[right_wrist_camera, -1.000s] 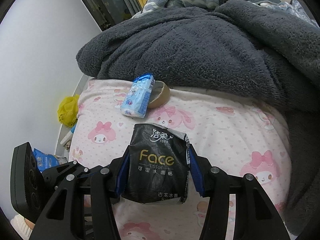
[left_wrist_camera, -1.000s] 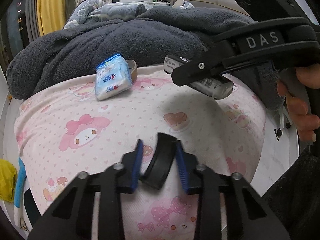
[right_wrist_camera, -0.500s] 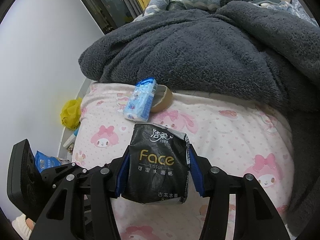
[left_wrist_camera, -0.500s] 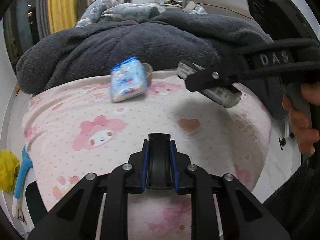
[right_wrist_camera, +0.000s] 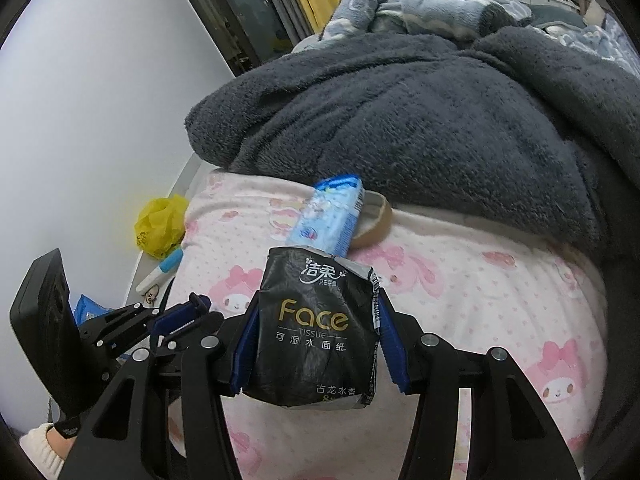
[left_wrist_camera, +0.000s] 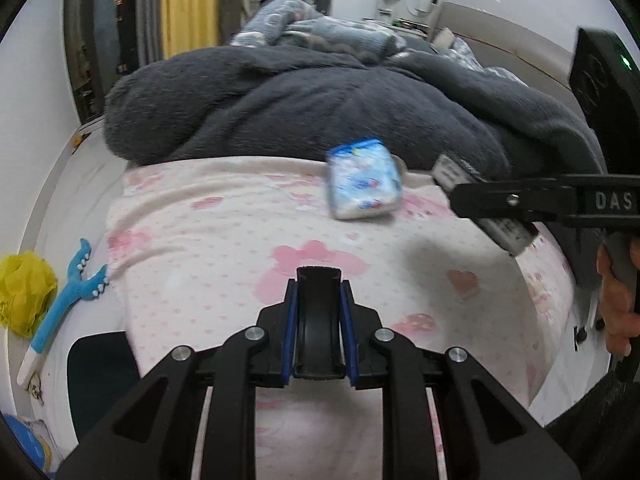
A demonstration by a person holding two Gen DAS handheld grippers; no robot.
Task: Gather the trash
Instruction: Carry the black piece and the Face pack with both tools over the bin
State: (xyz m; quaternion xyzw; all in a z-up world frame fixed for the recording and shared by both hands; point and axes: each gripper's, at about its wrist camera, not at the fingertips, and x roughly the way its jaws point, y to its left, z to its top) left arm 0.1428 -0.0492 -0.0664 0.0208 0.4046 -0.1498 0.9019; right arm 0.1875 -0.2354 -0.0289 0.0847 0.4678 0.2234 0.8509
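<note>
The black tissue pack [right_wrist_camera: 318,328] stands upright between the pads of the right gripper [right_wrist_camera: 316,344], long axis toward 12 o'clock, clenched above the pink bedsheet [right_wrist_camera: 480,280]. The left gripper [left_wrist_camera: 319,328] is clamped on a black curved clip [left_wrist_camera: 319,320]. A blue wipes pack [left_wrist_camera: 362,178] lies at 12 o'clock beside a tape roll [right_wrist_camera: 376,220], against the grey blanket [left_wrist_camera: 320,108].

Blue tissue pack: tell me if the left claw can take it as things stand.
Probably not yet. The left claw is shut on a black curved piece, so it has no free grip. The way over the pink sheet to the blue tissue pack looks clear.
</note>
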